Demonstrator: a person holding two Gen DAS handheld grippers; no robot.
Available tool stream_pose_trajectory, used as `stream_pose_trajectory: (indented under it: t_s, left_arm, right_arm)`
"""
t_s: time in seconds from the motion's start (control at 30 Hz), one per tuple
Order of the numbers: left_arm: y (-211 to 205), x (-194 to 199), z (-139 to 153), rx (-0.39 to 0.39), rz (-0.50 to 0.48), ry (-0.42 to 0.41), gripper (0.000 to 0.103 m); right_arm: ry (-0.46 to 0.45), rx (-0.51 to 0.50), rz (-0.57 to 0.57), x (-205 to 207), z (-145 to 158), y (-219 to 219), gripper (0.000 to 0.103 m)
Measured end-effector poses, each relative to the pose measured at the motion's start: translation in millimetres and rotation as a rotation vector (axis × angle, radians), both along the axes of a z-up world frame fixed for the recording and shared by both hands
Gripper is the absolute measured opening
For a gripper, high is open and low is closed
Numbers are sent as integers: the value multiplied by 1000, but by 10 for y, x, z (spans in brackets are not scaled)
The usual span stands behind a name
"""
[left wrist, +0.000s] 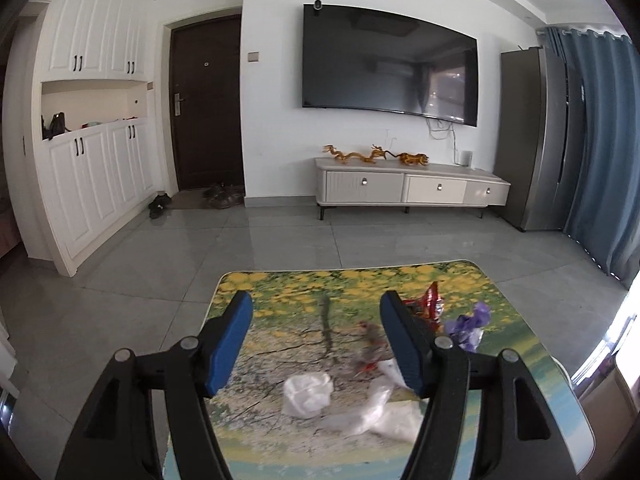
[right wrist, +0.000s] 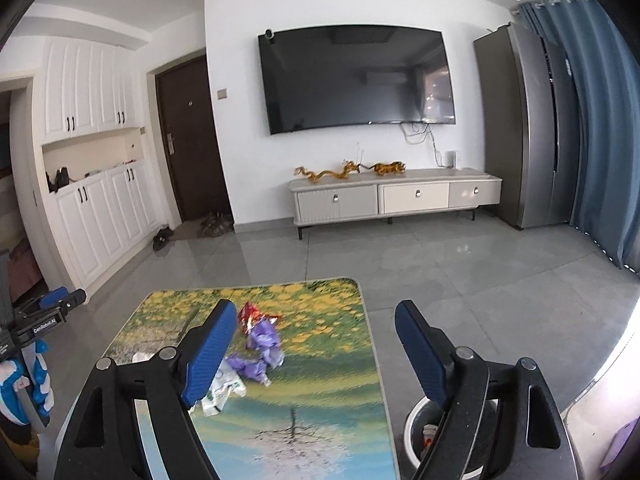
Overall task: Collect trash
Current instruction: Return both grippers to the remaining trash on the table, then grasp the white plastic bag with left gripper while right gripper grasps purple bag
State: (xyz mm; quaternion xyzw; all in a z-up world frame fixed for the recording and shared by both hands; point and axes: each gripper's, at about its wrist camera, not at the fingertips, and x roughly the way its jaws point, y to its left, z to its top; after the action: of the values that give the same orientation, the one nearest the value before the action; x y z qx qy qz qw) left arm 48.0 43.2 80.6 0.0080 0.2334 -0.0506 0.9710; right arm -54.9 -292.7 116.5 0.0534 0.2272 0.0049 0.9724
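Note:
Trash lies on a low table (left wrist: pixel 280 292) with a printed tree-and-flower top. In the left wrist view a crumpled white tissue (left wrist: pixel 307 394) and a clear plastic wrapper (left wrist: pixel 376 416) sit near the front, with a red wrapper (left wrist: pixel 428 304) and a purple wrapper (left wrist: pixel 470 324) further right. My left gripper (left wrist: pixel 316 312) hangs open above the table, nothing between its blue pads. In the right wrist view the red wrapper (right wrist: pixel 252 314), purple wrappers (right wrist: pixel 262 346) and a pale wrapper (right wrist: pixel 222 392) lie left of centre. My right gripper (right wrist: pixel 314 320) is open and empty over the table's right edge (right wrist: pixel 372 360).
A round metal bin (right wrist: pixel 416 428) with some rubbish inside stands on the floor at the table's right side, below my right gripper. The left gripper (right wrist: pixel 48 312) and a blue-and-white gloved hand (right wrist: pixel 24 384) show at the left edge. Grey tiled floor, TV stand (left wrist: pixel 412 188) and fridge lie beyond.

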Motion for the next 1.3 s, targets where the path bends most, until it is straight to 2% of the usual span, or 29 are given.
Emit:
stream_pose_trajectory:
  t_s: [0.37,0.63,1.07,1.3]
  left_arm:
    - [397,-102,-168,-55,60,13,66]
    - [549,-93,-311,-78,95,43,66]
    - [672,100,-696,-112,114,131,66]
    - [703,266,-1051,-167,56,223,66]
  right_arm:
    - [60,-48,55,175,-101,548,82]
    - [92,-61,105,342,-248,770,82]
    - [172,-20,142,621,-658,767,83]
    - [239,28,144,885,-1006,639,83]
